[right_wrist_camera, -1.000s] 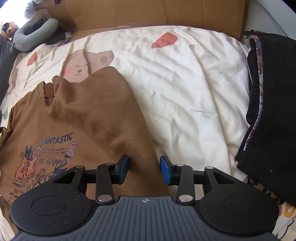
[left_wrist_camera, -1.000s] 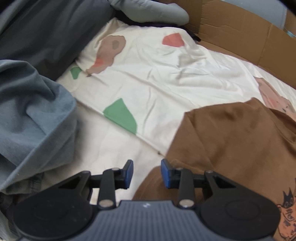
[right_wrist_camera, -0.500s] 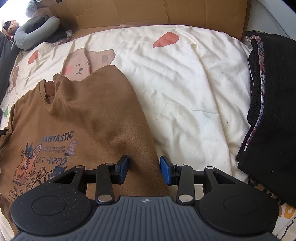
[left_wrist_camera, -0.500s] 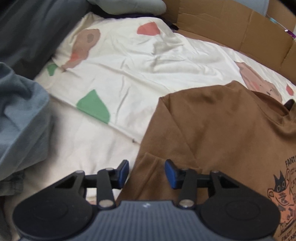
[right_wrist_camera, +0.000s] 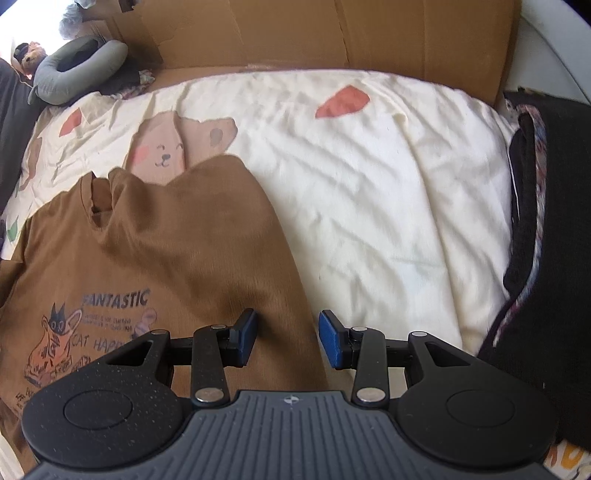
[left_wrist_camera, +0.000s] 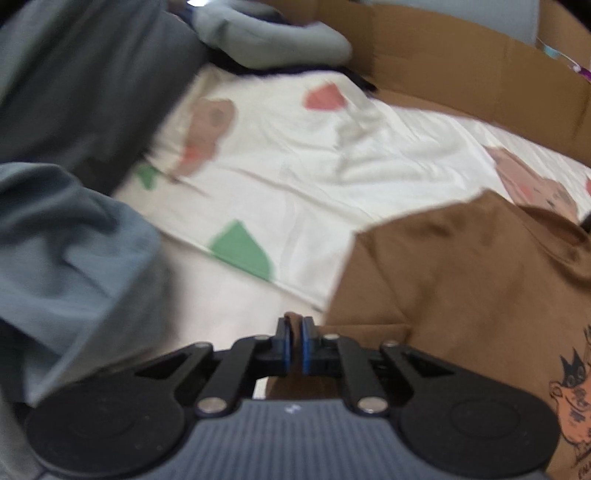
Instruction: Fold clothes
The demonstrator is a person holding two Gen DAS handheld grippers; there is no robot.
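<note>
A brown T-shirt [right_wrist_camera: 166,251] with a cat print and the word FANTASTIC lies on a cream bed sheet [right_wrist_camera: 369,184]; its right side is folded over the front. In the left wrist view the shirt [left_wrist_camera: 461,280] fills the right side. My left gripper [left_wrist_camera: 294,332] is shut on a pinch of brown cloth at the shirt's left edge, by the sleeve. My right gripper [right_wrist_camera: 288,332] is open, its fingers straddling the shirt's right folded edge, low over the cloth.
A grey-blue garment [left_wrist_camera: 66,258] and a dark grey one [left_wrist_camera: 85,81] are piled at the left. A grey neck pillow [right_wrist_camera: 74,70] lies at the back. Cardboard [right_wrist_camera: 332,33] walls the far side. Black folded clothes [right_wrist_camera: 546,221] sit at the right.
My left gripper closed on the shirt's left edge; it was open half a second ago. The left view shifted and blurred. My right gripper stayed open and barely moved.
</note>
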